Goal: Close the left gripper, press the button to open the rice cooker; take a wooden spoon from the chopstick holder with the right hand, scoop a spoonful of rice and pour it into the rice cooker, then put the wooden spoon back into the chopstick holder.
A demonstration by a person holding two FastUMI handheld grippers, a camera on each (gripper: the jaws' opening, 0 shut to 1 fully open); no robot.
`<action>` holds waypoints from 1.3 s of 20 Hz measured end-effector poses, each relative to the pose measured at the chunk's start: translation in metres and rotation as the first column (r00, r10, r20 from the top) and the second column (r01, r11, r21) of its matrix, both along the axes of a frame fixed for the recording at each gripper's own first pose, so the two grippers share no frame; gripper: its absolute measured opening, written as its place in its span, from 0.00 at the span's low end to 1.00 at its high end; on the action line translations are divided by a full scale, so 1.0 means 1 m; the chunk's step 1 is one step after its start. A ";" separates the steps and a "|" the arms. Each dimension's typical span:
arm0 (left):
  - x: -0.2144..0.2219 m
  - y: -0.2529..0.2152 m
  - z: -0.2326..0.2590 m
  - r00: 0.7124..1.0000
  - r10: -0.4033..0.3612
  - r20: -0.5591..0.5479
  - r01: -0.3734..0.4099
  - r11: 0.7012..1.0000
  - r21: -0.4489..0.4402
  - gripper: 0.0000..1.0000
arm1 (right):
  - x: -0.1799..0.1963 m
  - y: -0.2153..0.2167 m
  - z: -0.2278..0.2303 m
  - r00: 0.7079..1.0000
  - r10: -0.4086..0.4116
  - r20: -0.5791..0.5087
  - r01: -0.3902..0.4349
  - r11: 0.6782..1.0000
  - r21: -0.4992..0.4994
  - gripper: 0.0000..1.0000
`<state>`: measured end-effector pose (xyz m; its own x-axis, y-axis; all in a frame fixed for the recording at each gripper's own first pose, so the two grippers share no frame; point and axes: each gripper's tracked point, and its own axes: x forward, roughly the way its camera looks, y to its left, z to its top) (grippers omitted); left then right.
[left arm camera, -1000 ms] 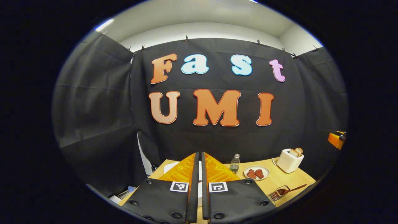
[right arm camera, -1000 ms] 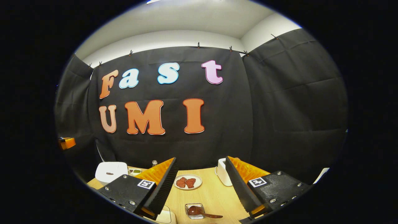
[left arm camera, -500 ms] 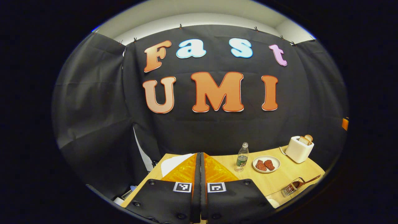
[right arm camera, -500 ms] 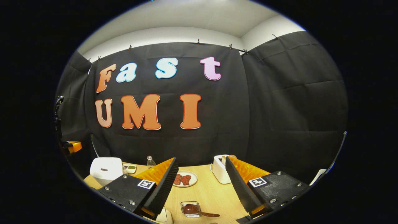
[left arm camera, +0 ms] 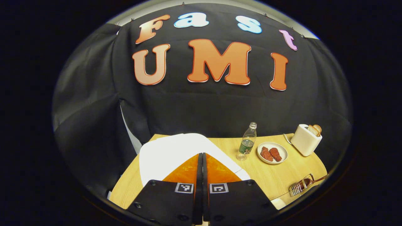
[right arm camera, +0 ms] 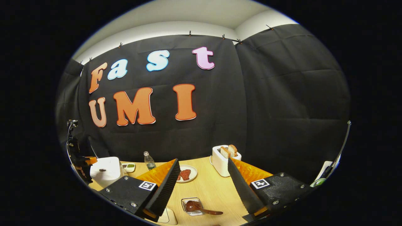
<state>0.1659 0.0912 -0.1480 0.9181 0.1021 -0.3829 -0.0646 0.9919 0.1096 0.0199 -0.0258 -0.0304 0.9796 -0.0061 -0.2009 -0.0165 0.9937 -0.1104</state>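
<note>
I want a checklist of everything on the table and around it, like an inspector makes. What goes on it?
Surface: light wooden table.
Job's things: white rice cooker, lid down, just ahead of the left gripper; wooden spoon lying in the chopstick holder. Rice for scooping: cannot tell.
Clutter: water bottle, plate of red food, toaster with bread in it, small dish by the cooker.
Grippers: left gripper fingers together, holding nothing; right gripper fingers wide apart above the holder.
Cables: a cord at the toaster.
Surroundings: black cloth wall, pale ceiling above.
</note>
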 end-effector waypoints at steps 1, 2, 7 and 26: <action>0.001 0.001 -0.010 1.000 0.001 -0.022 -0.001 1.000 -0.008 0.05 | 0.000 -0.004 -0.002 1.000 -0.014 -0.003 0.014 1.000 0.001 0.94; 0.002 0.002 -0.017 0.999 0.003 -0.037 -0.004 1.000 -0.008 0.05 | 0.000 -0.008 -0.004 1.000 -0.029 -0.003 0.029 1.000 0.000 0.94; -0.001 0.010 -0.048 0.994 0.027 -0.104 -0.030 0.999 -0.025 0.05 | 0.000 -0.021 -0.015 0.997 -0.070 -0.032 0.070 0.997 0.006 0.94; -0.054 -0.004 0.118 0.980 0.042 0.193 -0.039 0.999 -0.015 0.05 | -0.031 -0.053 -0.081 0.987 -0.109 -0.122 0.129 0.976 0.173 0.94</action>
<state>0.1123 0.0873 -0.0296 0.9701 0.1372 -0.2000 -0.1235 0.9891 0.0797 -0.0111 -0.0792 -0.1115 0.9455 -0.0751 -0.3170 0.1010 0.9927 0.0661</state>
